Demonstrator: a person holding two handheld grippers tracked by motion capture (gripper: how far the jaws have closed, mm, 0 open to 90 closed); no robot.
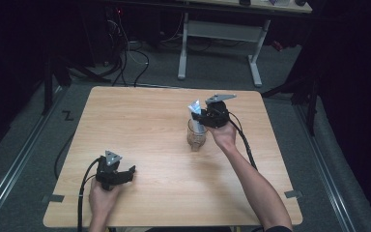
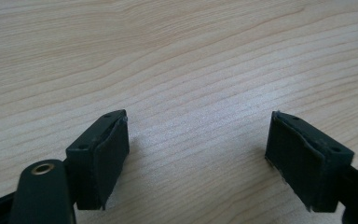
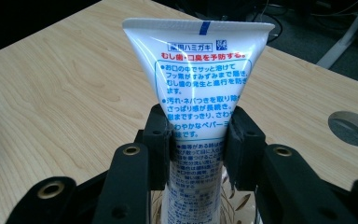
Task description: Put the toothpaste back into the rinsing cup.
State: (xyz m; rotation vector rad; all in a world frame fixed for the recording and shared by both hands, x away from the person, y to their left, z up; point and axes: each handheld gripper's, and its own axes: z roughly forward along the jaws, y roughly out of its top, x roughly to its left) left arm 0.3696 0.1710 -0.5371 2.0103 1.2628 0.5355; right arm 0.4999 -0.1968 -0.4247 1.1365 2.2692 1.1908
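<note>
My right tool [image 3: 197,140] pinches a tube [image 3: 198,79] at mid-body, crimped end up, its lower end inside a clear glass [image 1: 196,135] standing right of the worktop [image 1: 140,121] centre, toward the far edge. The glass looks light and tall, I judge: any sideways drag on the tube could tip it, since nothing steadies it. If I let go with the tube leaning, it may topple the glass or slide along the rim. I cannot tell whether the cap touches the bottom. Besides the tube, I see nothing else in the glass. My left tool [image 2: 198,163] is spread wide, idle over bare wood near the near-left corner.
</note>
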